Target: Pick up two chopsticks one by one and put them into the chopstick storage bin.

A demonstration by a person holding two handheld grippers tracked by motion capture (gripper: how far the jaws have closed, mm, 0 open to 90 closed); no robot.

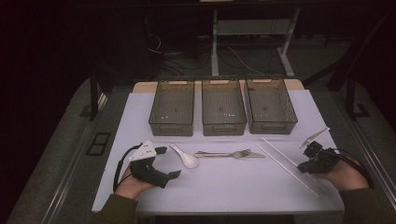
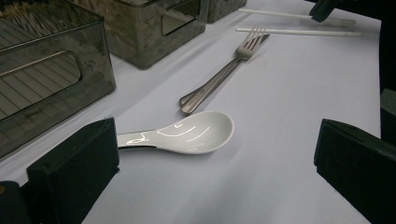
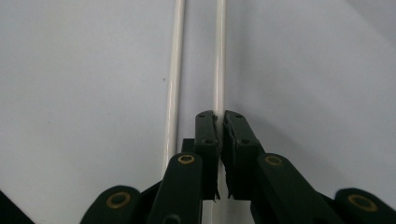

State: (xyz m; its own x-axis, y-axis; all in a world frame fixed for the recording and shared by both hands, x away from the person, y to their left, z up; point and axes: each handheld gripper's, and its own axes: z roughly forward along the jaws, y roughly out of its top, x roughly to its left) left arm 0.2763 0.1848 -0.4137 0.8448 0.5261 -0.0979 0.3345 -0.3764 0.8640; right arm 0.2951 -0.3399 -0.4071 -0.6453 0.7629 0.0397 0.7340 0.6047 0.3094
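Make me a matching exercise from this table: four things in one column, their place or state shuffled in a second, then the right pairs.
Things:
1. white spoon
2. fork
3. white chopstick
4. left tongs

Place or state:
A. pinched in the right tongs
B. open, holding nothing
C. lies between the spoon and the chopsticks
D. lies just ahead of the left tongs

Pairs: 1-D, 2-C, 3-A, 4-B
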